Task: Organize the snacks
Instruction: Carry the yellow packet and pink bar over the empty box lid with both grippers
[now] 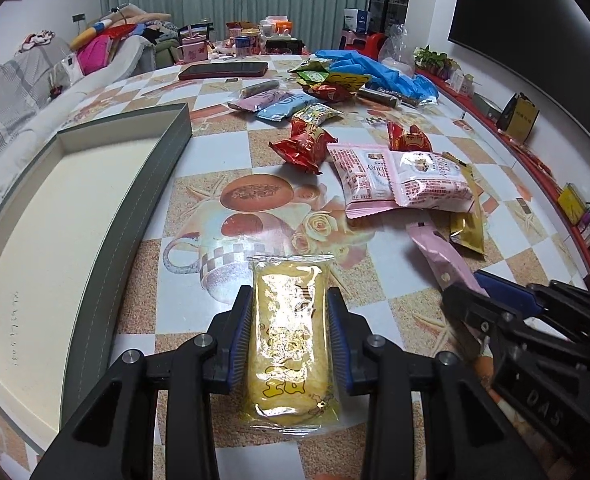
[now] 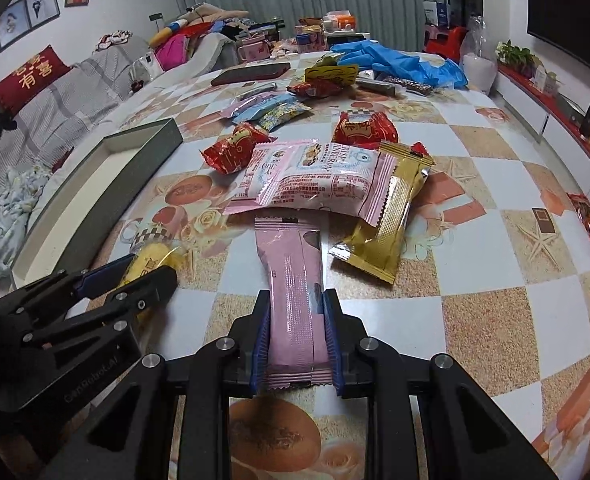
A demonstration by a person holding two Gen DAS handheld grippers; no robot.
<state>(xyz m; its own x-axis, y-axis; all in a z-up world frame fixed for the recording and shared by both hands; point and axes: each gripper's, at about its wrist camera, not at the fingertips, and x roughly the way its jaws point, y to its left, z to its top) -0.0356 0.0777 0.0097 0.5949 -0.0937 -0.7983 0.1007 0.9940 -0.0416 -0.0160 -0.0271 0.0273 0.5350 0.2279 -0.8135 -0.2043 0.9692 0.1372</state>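
Both grippers are loaded right now, so this looks like the pick-up half of the sorting job. Closest in, the left gripper (image 1: pixel 291 336) has its two blue pads pressed against the sides of a yellow cake packet (image 1: pixel 289 344), narrowed down to about the packet's width. The packet lies lengthwise between the fingers, and I can't tell if it's off the table (image 1: pixel 415 292) yet or still resting on it. Just beside it, the right gripper (image 2: pixel 297 340) is pinched on a long pink wafer packet (image 2: pixel 293 292), clamped near its near end, with the far end poking up toward the heap.

Left of both sits the grey tray (image 1: pixel 147 184), a shallow open box with nothing in it that I can see — my guess is that's where the snacks go. The next move probably calls for the left packet to swing over that near wall and be laid flat, keeping the two arms from bumping since they're close together.

Further out there's the unsorted heap — two pink cranberry packets (image 2: pixel 319 180), a gold packet (image 2: pixel 387 224) touching them, some red wrapped candies (image 2: pixel 235 148). Beyond that are more mixed snacks and blue gloves (image 2: pixel 399 60).
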